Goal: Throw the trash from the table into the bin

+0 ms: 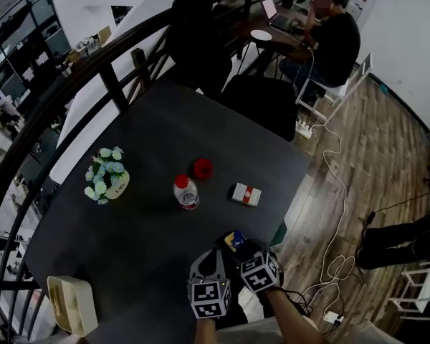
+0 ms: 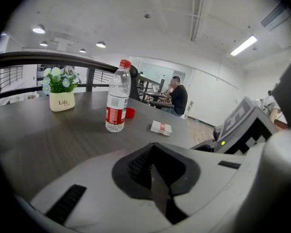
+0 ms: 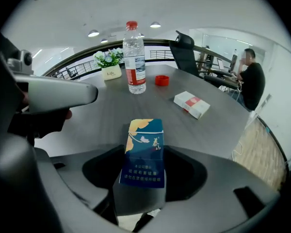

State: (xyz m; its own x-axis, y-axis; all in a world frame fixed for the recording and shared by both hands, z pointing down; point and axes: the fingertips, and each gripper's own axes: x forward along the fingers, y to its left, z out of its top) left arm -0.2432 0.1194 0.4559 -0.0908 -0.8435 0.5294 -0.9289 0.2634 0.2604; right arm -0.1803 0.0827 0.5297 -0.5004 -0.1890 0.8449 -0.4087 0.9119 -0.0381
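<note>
A blue cigarette pack (image 3: 145, 152) stands between the jaws of my right gripper (image 3: 144, 178), which is shut on it; in the head view this blue pack (image 1: 234, 239) is at the table's near edge. My left gripper (image 2: 155, 176) is shut with nothing in it and sits just left of the right gripper (image 1: 242, 251). Further out on the dark table (image 1: 158, 142) lie a red-and-white pack (image 1: 246, 193), a capped plastic bottle (image 1: 186, 191) and a loose red cap (image 1: 203, 168).
A small pot of flowers (image 1: 107, 176) stands at the table's left. A cream open-top bin (image 1: 72, 303) is at the near left corner. A black railing (image 1: 72, 84) runs along the left, black chairs (image 1: 261, 102) at the far side. A seated person (image 1: 333, 38) and floor cables (image 1: 337, 192) are at the right.
</note>
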